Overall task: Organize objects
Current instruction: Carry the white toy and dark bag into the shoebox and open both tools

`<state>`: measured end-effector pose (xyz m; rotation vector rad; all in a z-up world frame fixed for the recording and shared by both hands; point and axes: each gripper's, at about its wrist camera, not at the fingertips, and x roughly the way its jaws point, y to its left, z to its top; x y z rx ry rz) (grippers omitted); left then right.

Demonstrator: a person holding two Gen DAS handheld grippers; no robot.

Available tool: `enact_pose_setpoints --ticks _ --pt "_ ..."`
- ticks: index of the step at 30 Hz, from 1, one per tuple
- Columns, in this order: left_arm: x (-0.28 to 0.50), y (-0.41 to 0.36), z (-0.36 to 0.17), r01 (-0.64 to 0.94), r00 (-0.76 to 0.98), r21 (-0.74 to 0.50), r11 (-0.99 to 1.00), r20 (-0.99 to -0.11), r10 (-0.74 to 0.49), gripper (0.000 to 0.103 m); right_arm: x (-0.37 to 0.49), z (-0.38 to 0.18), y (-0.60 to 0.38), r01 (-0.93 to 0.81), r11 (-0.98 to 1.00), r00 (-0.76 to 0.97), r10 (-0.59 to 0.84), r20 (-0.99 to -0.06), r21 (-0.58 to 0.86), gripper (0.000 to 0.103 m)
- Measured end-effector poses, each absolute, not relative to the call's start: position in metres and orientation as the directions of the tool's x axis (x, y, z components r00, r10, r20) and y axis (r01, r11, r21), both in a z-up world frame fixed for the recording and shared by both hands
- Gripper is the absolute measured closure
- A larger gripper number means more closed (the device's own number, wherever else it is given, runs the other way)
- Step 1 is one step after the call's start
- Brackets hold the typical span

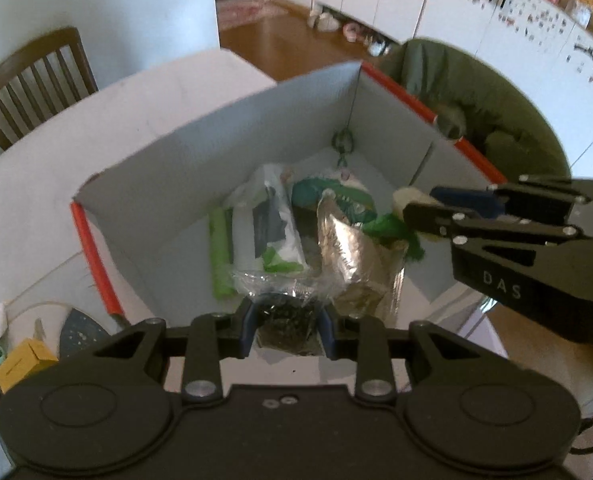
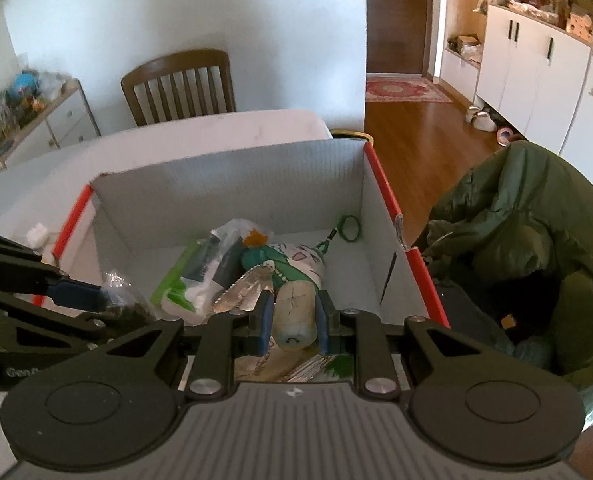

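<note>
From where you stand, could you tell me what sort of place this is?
Most likely a home's open dining and kitchen area: a slatted brown wooden dining chair at a white table, white cabinets, and a red patterned doormat by the dark door.

"DAS" on right tongs (image 1: pixel 416 210)

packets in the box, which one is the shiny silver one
The crinkled foil pouch, lying right of the white-and-green tissue pack and beside the green roll. It alone is metallic; the clear bag of dark bits is in the left claw.
</note>
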<state>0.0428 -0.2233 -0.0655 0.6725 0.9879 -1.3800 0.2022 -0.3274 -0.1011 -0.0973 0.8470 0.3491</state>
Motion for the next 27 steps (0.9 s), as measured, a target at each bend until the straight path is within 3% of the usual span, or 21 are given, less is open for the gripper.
enact_pose_setpoints --ticks 14,27 --pt "0.026 -0.255 -0.099 0.997 -0.039 -0.058 0.041 -0.932 -0.362 0.073 0.226 -0.130 -0.319 -0.358 0.934 0.555 0.215 -0.804 0.002 0.081" --pt "0.031 -0.269 -0.117 0.998 -0.048 -0.060 0.029 -0.948 -0.315 0.071 0.231 -0.134 -0.322 -0.377 0.926 0.535 0.230 -0.813 0.014 0.081"
